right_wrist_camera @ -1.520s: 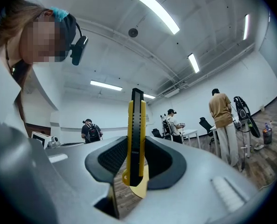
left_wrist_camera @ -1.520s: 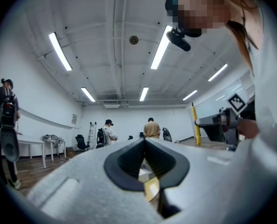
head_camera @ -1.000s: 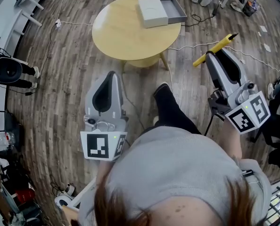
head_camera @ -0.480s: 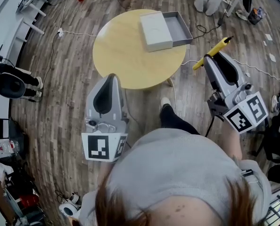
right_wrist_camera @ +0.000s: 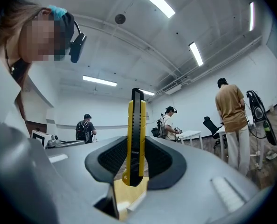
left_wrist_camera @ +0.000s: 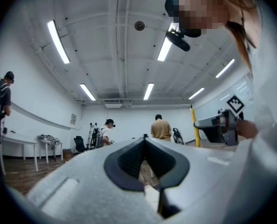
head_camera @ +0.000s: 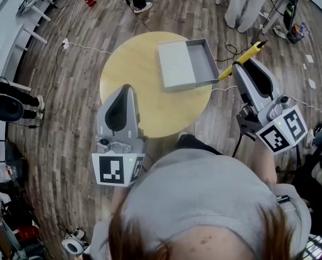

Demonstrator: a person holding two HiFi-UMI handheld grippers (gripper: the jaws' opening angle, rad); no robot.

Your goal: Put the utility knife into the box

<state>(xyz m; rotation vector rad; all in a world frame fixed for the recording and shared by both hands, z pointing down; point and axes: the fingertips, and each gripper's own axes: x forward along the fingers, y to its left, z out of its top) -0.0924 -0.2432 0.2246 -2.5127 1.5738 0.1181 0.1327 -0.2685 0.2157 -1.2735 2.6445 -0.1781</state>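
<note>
Desk (head_camera: 134,75) and box (head_camera: 203,61) closer than a second ago; right hand-held gripper (head_camera: 238,68) clamps utility knife (head_camera: 243,58) just beside box, left hand-held gripper (head_camera: 127,90) closed, empty; drop-in looks next

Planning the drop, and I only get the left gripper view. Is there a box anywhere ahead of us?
Observer: Yes. The head view shows a box on a round table, with its grey tray open.
Operator: Is the knife really gripped?
Observer: The right gripper view shows the right tongs closed on the yellow knife, most of it sticking out past them.
Operator: Is it over the tray?
Observer: Not yet. In the head view it shows just right of the tray, not over it.
</note>
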